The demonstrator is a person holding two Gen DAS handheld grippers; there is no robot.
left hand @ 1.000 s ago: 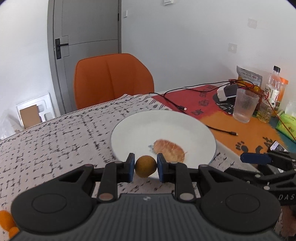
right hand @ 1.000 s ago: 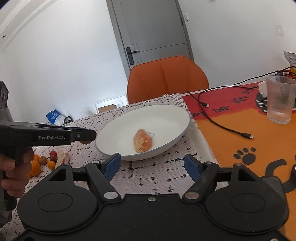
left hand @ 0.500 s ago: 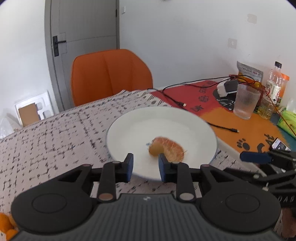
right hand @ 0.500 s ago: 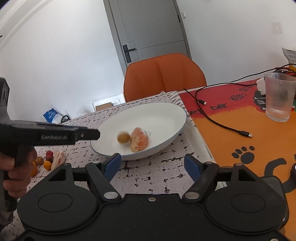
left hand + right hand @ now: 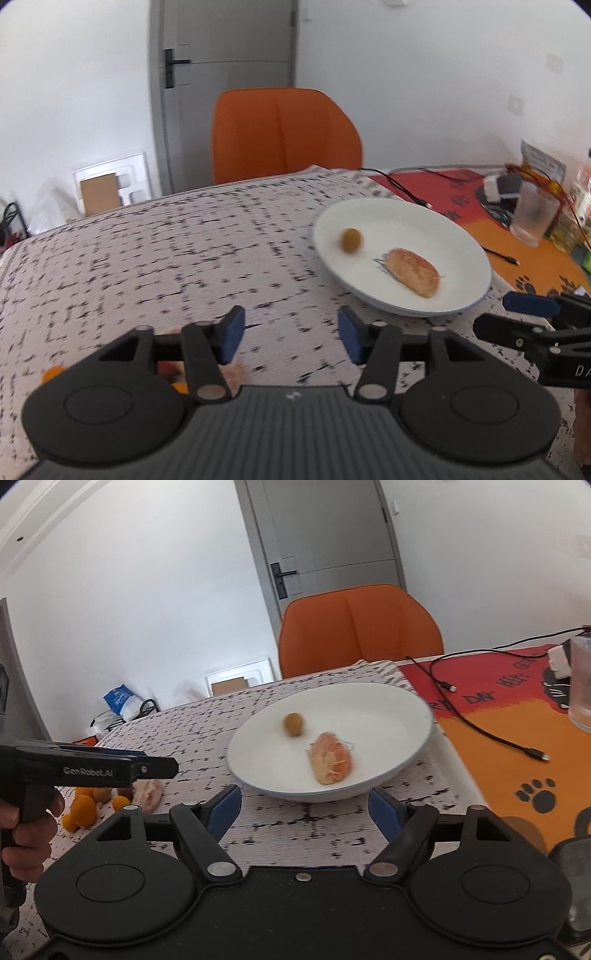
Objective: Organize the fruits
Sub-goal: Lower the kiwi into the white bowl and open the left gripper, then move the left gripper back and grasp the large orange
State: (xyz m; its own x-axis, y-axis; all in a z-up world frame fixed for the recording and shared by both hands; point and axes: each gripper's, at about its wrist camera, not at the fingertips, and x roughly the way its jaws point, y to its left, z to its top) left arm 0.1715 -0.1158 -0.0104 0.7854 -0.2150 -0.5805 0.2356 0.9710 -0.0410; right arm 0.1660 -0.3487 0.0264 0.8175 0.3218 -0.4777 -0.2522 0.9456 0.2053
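We note both hand-held grippers, left (image 5: 288,334) and right (image 5: 304,808), spread and empty. A small brown fruit (image 5: 294,724), possibly a longan, and a peeled citrus piece (image 5: 330,762) lie in the white plate (image 5: 417,738). Next: fetch from the fruit pile (image 5: 96,805) on the tabletop (image 5: 147,258).

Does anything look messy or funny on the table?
Slightly. Most fruit sits in a loose pile straight on the tablecloth, beside a peeled piece, not on the white plate. The plate holds only a small brown fruit and a peeled orange with stringy bits. Nothing looks spilled or broken.
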